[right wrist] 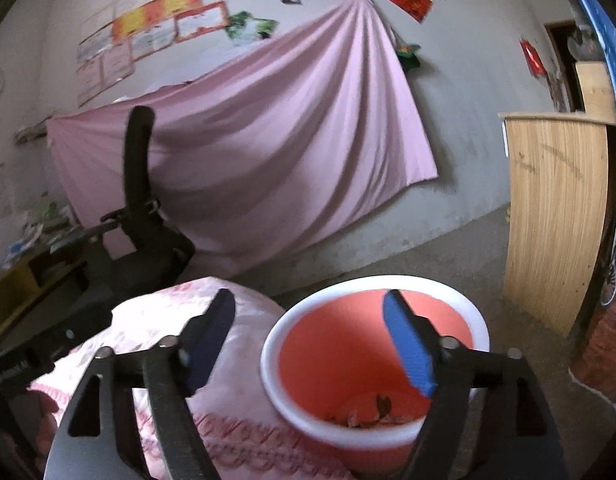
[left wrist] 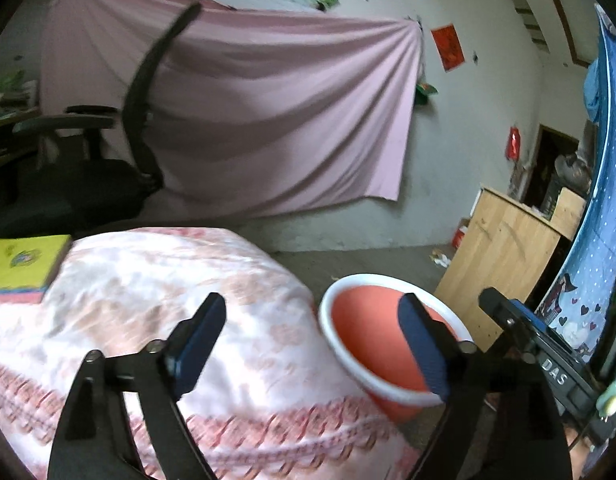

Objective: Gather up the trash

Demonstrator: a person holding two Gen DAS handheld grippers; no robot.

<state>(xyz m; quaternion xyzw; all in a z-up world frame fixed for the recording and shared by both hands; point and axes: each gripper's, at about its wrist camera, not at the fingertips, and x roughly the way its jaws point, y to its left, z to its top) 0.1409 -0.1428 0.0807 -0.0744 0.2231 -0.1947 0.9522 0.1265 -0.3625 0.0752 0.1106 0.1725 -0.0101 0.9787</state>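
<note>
The left gripper (left wrist: 312, 344) has its two blue pads far apart, and nothing is between them. It hangs over the edge of a table with a pink and white flowered cloth (left wrist: 156, 304). One pad is over the cloth and the other pad is in front of the trash bin (left wrist: 372, 320). The right gripper (right wrist: 308, 344) is wide open too, and it holds nothing. Its left pad is over the cloth and its right pad is above the mouth of the bin. The bin is red with a thick white rim, and it stands on the grey floor (right wrist: 460, 256) just beside the table. In the right wrist view you can look down into the bin and see some small brown scraps (right wrist: 372, 412) lying at the bottom. They look like dry bits, but they are too small and blurry to name. A yellow book (left wrist: 24, 264) lies on the far left side of the cloth. Behind the table is a black office chair (right wrist: 140, 208). A big pink sheet (left wrist: 248, 120) hangs on the wall behind the chair. To the right of the bin, a light wooden board (right wrist: 556, 216) stands near a dark doorway. A blue cloth with white dots (left wrist: 604, 216) hangs at the far right.
</note>
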